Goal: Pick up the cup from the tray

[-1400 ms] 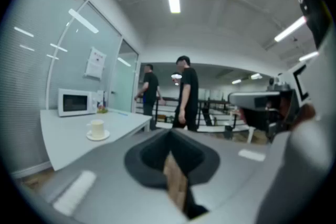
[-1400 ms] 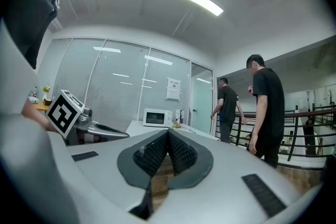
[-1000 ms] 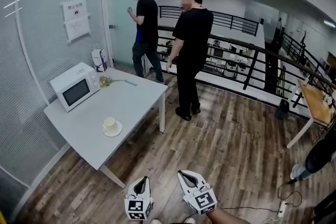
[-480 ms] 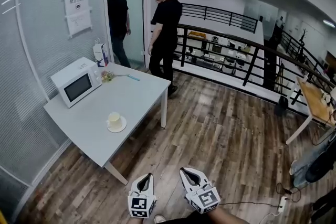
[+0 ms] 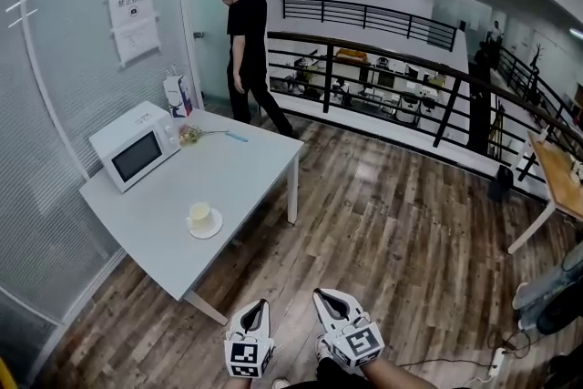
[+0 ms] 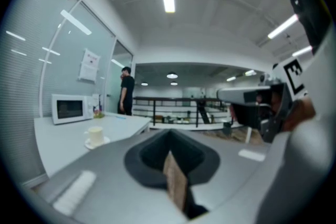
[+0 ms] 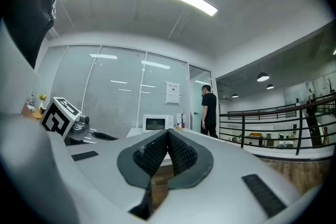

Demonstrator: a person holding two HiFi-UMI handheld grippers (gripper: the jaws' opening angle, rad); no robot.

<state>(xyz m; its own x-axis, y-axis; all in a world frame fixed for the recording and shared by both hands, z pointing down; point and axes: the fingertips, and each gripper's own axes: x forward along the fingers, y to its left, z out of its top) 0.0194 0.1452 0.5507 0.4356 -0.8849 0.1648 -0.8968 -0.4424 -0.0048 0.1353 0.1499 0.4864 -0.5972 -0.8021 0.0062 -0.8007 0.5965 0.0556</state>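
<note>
A pale yellow cup (image 5: 199,215) stands on a white saucer (image 5: 207,228) near the front of a grey table (image 5: 237,168); the left gripper view shows the same cup (image 6: 95,135) far off to the left. My left gripper (image 5: 260,310) and right gripper (image 5: 322,298) hang low at the bottom of the head view, over the wooden floor, well short of the table. Both are shut with nothing in them: the left gripper (image 6: 169,135) and the right gripper (image 7: 168,132) each show jaws meeting at the tip.
A white microwave (image 5: 135,147) sits at the table's back left beside a carton (image 5: 176,96) and a small posy (image 5: 189,135). A glass wall runs along the left. A person in black (image 5: 244,46) walks by the doorway. A black railing (image 5: 437,96) crosses behind.
The view has shifted slightly toward the table. Two people stood by the doorway; one has gone from sight and the other has walked left toward it. Both grippers stay low and shut.
</note>
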